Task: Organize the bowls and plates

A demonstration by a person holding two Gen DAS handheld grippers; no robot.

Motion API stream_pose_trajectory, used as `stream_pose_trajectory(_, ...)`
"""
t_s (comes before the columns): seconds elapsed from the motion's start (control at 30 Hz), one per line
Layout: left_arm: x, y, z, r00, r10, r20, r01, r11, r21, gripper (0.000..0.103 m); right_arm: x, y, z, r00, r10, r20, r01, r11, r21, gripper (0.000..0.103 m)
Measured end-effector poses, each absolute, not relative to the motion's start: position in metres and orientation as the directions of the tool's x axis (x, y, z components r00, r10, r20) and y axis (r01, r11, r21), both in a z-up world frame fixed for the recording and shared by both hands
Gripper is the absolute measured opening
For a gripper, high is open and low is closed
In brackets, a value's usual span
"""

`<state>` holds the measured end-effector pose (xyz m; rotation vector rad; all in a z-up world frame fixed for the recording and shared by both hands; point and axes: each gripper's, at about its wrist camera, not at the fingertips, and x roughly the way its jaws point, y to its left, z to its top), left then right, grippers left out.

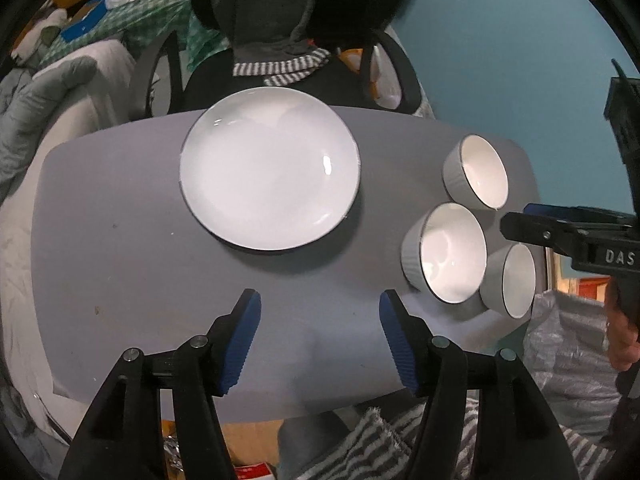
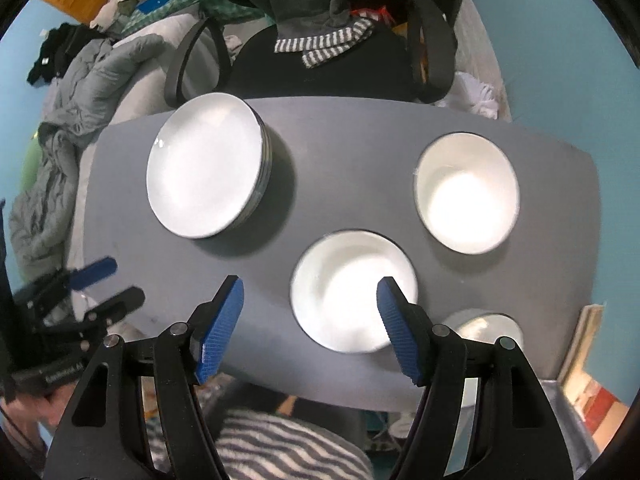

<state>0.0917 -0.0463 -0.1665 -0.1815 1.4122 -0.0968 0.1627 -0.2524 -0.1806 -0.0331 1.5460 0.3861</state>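
A stack of plates point(image 2: 204, 170), round, glossy white with thin dark rims, sits on the far left part of the grey table point(image 1: 120, 280); from the right wrist view several plate edges show layered along its right side. To the right stand three bowls, white and smooth inside, pale grey and ribbed outside, each with a fine dark rim: the far bowl point(image 2: 467, 192) toward the table's right back, the middle bowl point(image 2: 344, 292) nearer the front, and the near bowl point(image 1: 510, 282) at the front right edge, just beside the middle one. The table is matte, rounded at its corners, with a few small dark specks. The left gripper point(image 1: 320, 338) hangs over the bare front of the table, its jaws spread wide with nothing between them, blue ridged pads facing in. The right gripper point(image 2: 310, 322) hovers over the middle bowl, jaws likewise wide apart and empty, its right pad overlapping the bowl's rim in view. Behind the table stands a black office chair point(image 2: 320, 68) draped with a striped cloth point(image 2: 324, 46), against a teal wall point(image 1: 500, 40).
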Motion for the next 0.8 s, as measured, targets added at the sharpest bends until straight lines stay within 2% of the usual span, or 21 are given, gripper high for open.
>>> stream_pose_trajectory(0.33,0.092,-0.092,-0.159,0.238,-0.192,-0.952,0.085,0.981,-0.176,0.063,0.135,-0.298,-0.18,0.0,0.199,-0.98,-0.25,0.949,0.193,0.07)
stream_pose_trajectory(0.8,0.094,-0.112,-0.166,0.229,-0.218,-0.949,0.09,0.975,-0.202,0.063,0.115,-0.341,-0.192,0.022,0.235,-0.972,-0.178,0.957,0.227,0.07)
